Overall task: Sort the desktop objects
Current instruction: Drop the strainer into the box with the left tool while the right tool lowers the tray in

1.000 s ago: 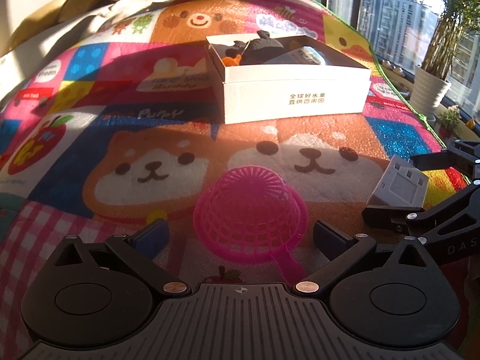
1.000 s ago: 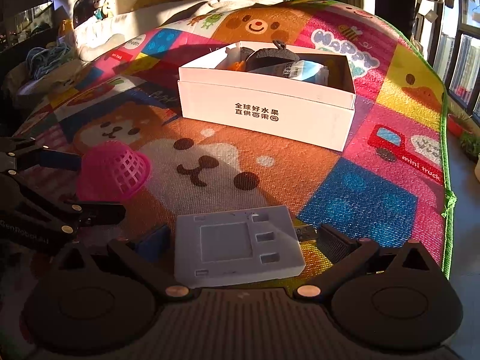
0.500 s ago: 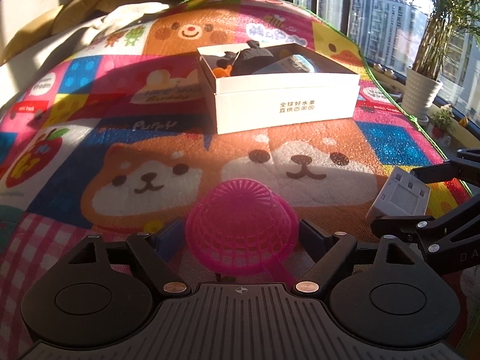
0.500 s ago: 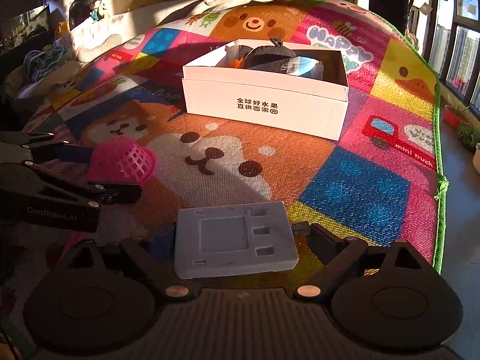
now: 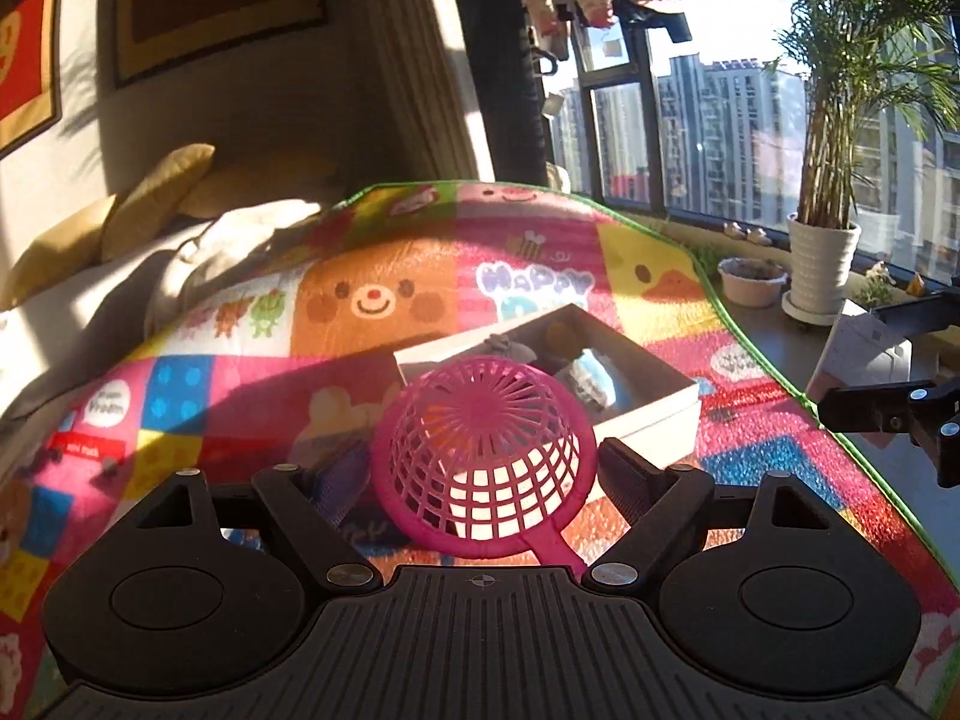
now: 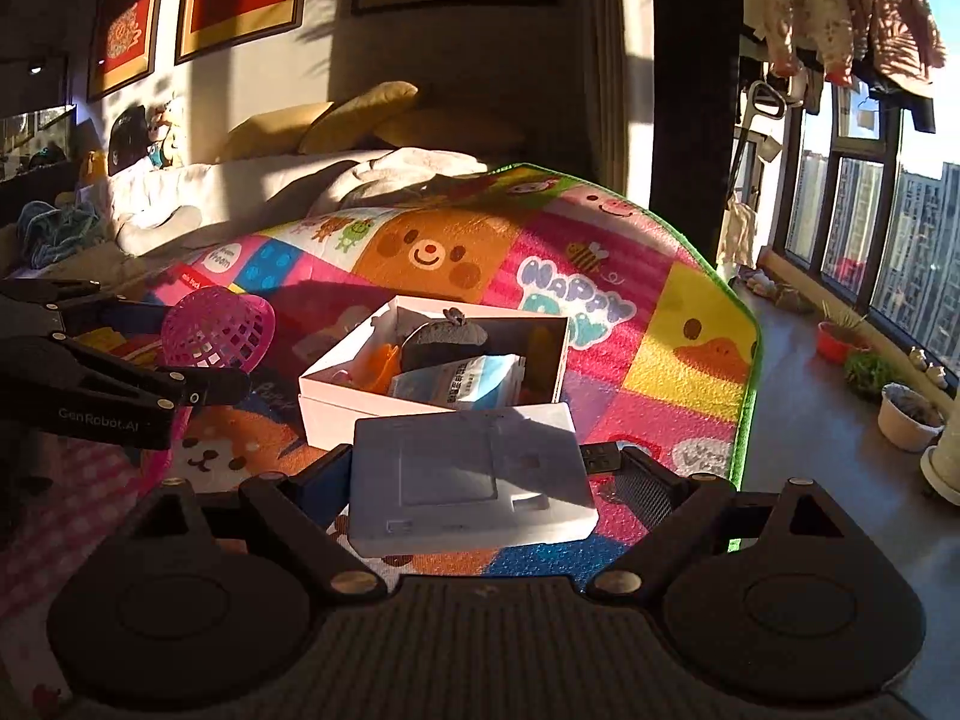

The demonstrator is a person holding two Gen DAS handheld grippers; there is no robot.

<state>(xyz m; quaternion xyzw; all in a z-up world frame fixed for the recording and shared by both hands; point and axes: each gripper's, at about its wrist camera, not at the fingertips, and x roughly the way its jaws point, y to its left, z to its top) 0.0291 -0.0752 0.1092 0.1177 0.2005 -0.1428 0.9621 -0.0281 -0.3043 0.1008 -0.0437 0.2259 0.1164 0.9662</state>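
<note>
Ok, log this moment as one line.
left gripper: shut on pink strainer, lifted | right gripper: shut on grey device, lifted | white box: open, on play mat, partly filled

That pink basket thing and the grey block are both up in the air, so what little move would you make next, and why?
Probably carry the pink strainer forward over the open white box and let go. The left gripper is shut on it, lifted off the play mat, with the box just ahead, already holding sorted items. The right gripper, shut on the grey block, could follow.
</note>
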